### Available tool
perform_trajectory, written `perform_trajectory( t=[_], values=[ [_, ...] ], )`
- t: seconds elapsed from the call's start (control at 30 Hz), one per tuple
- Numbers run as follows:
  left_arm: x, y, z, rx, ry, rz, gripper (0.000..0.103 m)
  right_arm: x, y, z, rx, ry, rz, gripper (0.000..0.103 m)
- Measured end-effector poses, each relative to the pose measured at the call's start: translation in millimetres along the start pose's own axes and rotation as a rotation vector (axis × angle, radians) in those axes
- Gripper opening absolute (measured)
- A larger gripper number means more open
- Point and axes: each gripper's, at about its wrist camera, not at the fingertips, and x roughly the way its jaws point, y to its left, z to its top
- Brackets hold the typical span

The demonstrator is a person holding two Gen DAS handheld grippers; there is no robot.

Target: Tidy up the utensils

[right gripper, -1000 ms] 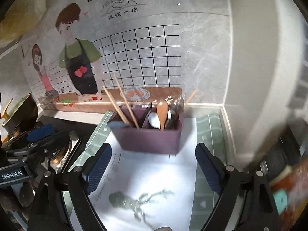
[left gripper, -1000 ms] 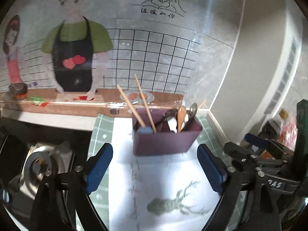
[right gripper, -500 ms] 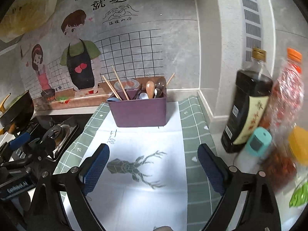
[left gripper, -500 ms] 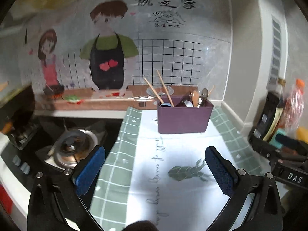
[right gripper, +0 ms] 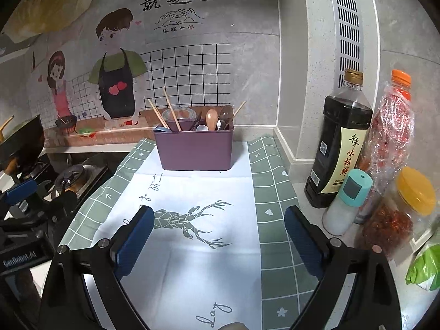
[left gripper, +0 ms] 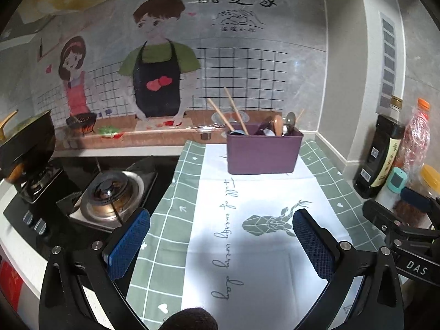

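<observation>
Left gripper [left gripper: 221,243]: jaws wide apart with nothing between them, hovering over the cloth.
Right gripper [right gripper: 217,238]: jaws apart and just been widening, nothing between them, above the deer print [right gripper: 192,224].
Utensil caddy [left gripper: 262,152]: purple box standing at the far end of the cloth near the wall, well apart from both grippers.
Chopsticks [left gripper: 229,115]: 2 wooden sticks leaning left out of the caddy's left compartment.
Spoons [right gripper: 216,121]: wooden and metal handles bunched in the right compartment; how many is hard to tell at this size.
Cloth [right gripper: 272,198]: green checked border, white middle with script and the deer.
Left view only: gas burner [left gripper: 110,192] just left of the cloth, close and clear, and a dark pan [left gripper: 26,137] at the far left edge.
Right view only: full dark sauce bottle [right gripper: 341,143], teal-capped shaker [right gripper: 348,202], orange-capped bottle [right gripper: 393,126] and yellow-lidded jar [right gripper: 407,206] along the right wall.
Wall [right gripper: 192,55]: cartoon sticker of 2 cooks above a drawn grid.
</observation>
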Motion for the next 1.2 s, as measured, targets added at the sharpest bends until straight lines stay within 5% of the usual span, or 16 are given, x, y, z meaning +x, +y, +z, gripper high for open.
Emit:
perform_trajectory(
  t=[1.2],
  values=[
    [-12, -2, -5, -0.013, 0.014, -0.003, 0.103, -10, 0, -4, -0.011, -0.021, -0.006, 0.099]
  ],
)
